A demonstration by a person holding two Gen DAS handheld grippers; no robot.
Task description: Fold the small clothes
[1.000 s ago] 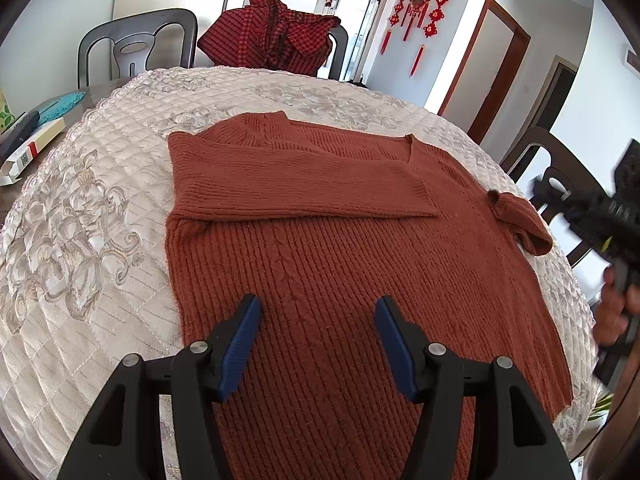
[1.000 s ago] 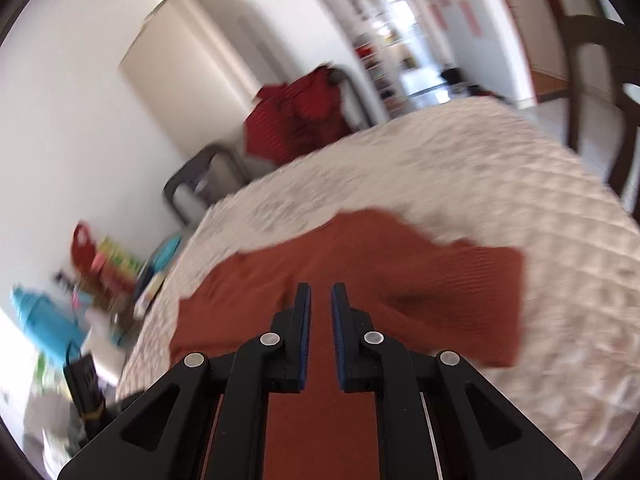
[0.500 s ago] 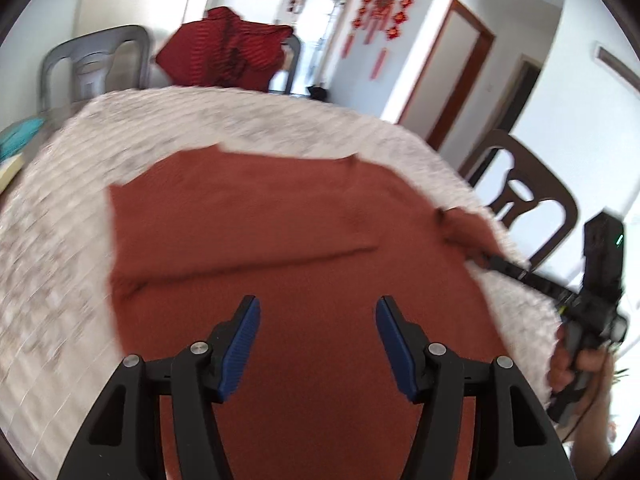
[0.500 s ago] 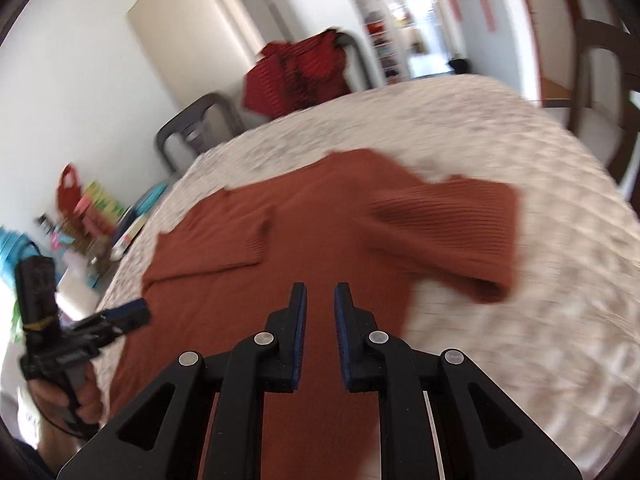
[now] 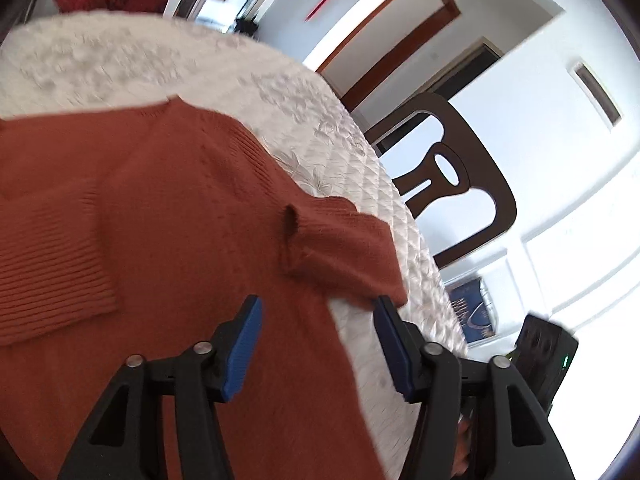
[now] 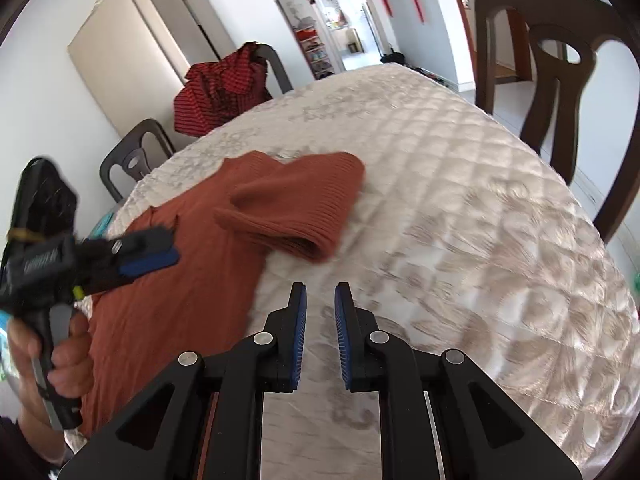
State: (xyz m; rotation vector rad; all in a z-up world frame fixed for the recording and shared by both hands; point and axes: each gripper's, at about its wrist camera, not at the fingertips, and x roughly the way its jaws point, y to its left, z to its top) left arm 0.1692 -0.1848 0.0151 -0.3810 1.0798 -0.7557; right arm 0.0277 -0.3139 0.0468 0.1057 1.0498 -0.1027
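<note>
A rust-brown knitted sweater (image 5: 168, 216) lies flat on the quilted table cover, one sleeve folded across its chest. Its other sleeve (image 5: 344, 248) lies bunched at the sweater's right side; it also shows in the right wrist view (image 6: 296, 204). My left gripper (image 5: 316, 340) is open and empty, hovering over the sweater's side edge just short of that sleeve; it shows from the side in the right wrist view (image 6: 136, 256). My right gripper (image 6: 320, 320) hovers over the bare cover beside the sweater (image 6: 176, 280), its jaws a narrow gap apart with nothing between them.
The round table has a cream quilted cover (image 6: 460, 208). A dark wooden chair (image 5: 452, 184) stands at its right edge, also in the right wrist view (image 6: 560, 76). A red checked garment (image 6: 224, 84) hangs on a far chair; a grey chair (image 6: 132, 156) stands beside it.
My left gripper has swung right, from over the sweater's body to its right edge by the bunched sleeve. My right gripper has moved off the sweater to the bare cover and opened slightly.
</note>
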